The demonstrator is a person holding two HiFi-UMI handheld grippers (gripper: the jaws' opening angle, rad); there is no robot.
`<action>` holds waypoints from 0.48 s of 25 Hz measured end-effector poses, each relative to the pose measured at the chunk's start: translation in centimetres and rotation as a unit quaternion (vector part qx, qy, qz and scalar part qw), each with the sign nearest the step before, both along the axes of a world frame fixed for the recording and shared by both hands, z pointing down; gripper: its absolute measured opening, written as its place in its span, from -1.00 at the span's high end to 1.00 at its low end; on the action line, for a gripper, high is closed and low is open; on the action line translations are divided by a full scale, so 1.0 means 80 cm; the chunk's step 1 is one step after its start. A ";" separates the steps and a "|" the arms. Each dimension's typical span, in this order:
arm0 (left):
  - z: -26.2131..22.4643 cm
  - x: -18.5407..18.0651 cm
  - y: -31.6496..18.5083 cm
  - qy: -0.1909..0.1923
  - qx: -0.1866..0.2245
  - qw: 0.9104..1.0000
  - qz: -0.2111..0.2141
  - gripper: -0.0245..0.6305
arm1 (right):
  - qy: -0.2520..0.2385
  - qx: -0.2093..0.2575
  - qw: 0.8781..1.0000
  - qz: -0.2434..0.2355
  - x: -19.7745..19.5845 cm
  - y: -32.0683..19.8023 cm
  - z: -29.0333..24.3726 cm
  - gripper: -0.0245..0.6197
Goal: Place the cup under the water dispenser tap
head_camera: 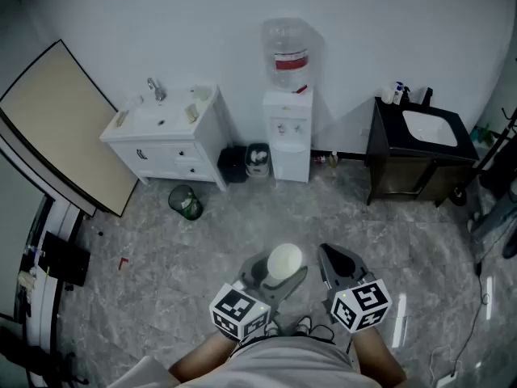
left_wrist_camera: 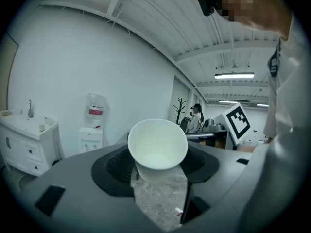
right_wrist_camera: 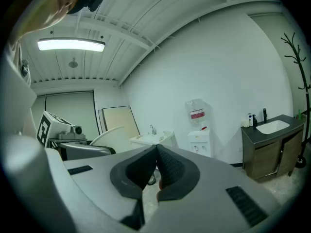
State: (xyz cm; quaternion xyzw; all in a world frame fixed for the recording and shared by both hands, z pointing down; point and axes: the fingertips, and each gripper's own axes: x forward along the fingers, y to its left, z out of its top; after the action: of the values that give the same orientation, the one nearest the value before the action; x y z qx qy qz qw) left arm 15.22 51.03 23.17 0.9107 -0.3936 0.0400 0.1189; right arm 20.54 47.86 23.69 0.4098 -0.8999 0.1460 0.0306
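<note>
Count on inspection: two grippers are showing, the left gripper and the right gripper. One cup is appearing. One water dispenser is standing. Two sink units are standing, a white sink cabinet and a dark sink cabinet. One green bin and one board are showing.

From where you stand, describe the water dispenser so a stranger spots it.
Along the white back wall, between the white sink cabinet and the dark cabinet, stands the water dispenser, a narrow white tower. Only it carries an upturned clear bottle with a red label.
</note>
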 end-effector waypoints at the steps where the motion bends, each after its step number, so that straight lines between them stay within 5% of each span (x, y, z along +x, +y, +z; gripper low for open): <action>1: 0.001 0.003 0.000 0.000 -0.001 1.000 0.000 0.09 | 0.000 0.000 1.000 -0.001 0.002 0.000 0.001 0.87; 12: 0.012 0.034 -0.011 0.001 -0.005 1.000 -0.016 0.09 | -0.014 -0.006 1.000 -0.026 0.031 -0.010 0.009 0.87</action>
State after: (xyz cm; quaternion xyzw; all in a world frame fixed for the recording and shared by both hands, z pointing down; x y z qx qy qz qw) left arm 17.95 50.12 24.10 0.9039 -0.4074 0.0387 0.1243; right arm 23.00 47.10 24.43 0.3837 -0.9099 0.1560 0.0242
